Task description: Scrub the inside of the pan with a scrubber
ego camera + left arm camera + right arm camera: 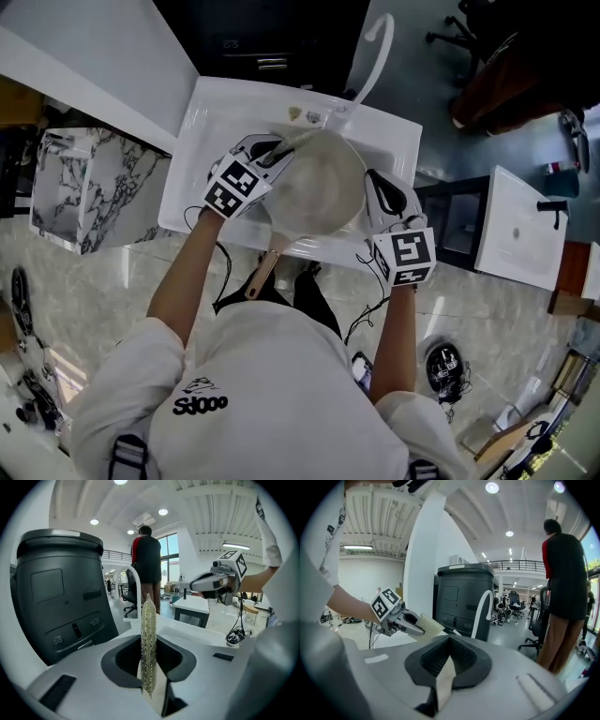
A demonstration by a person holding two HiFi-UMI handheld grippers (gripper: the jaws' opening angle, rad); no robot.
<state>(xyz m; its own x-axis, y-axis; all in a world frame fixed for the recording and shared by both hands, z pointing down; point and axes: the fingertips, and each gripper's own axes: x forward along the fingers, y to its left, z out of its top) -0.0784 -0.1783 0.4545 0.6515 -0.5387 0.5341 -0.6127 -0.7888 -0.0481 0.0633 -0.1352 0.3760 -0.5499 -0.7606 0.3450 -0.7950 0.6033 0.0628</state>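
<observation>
The left gripper (149,660) is pressed tight on the scrubber (148,620), a thin sparkly pad that stands up between its jaws. In the head view this gripper sits at the upper left edge of the pan (323,187). The scrubber is right at the rim there, but I cannot tell if it touches.

The right gripper (448,658) pinches a thin cream edge. It looks like the pan's side wall, on the right side of the pan.

The pan is pale and round. It is in the middle of the frame, over the white sink (211,122), and its handle (265,270) points down toward the person.

This looks like the start of the scrub. To do it well, the right gripper should hold the wall firmly so the pan does not spin or tip. The left gripper should bring the scrubber down inside and lay its flat face on the bottom. Then it should rub in small circles and go round the wall after that.

Push softly. A hard push could make the pan slide or pull the scrubber out of the jaws.
</observation>
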